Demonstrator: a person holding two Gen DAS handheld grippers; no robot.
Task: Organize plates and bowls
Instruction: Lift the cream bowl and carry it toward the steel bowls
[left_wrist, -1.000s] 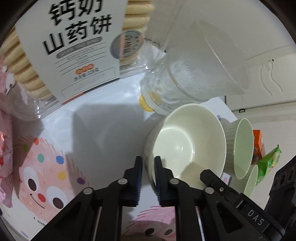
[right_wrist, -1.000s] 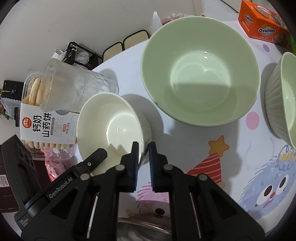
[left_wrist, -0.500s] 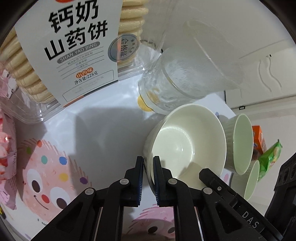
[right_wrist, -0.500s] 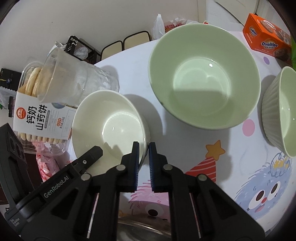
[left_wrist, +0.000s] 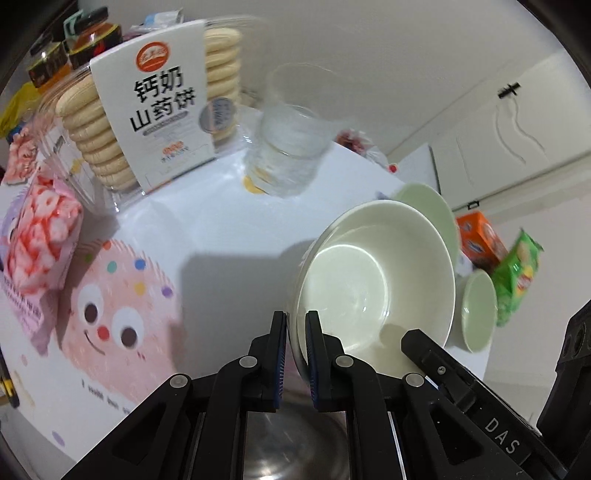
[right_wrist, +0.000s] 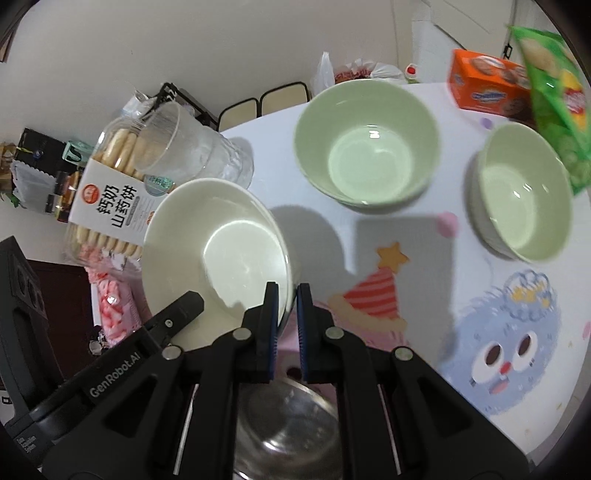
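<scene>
Both grippers, left (left_wrist: 295, 334) and right (right_wrist: 287, 308), are built of black plastic; blue-edged jaws, silver screws, "DAS" and "GenRobot.AI" lettering are noted.

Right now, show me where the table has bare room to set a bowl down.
Bare cloth lies between the cream bowl, the big green bowl and the ribbed bowl. Another patch lies before the biscuit box and glass. Crowded: far right corner, with orange box and chips bag.

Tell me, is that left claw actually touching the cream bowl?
Touching. The left wrist view shows the left gripper with its two fingers clamped on either side of the cream bowl rim.
</scene>
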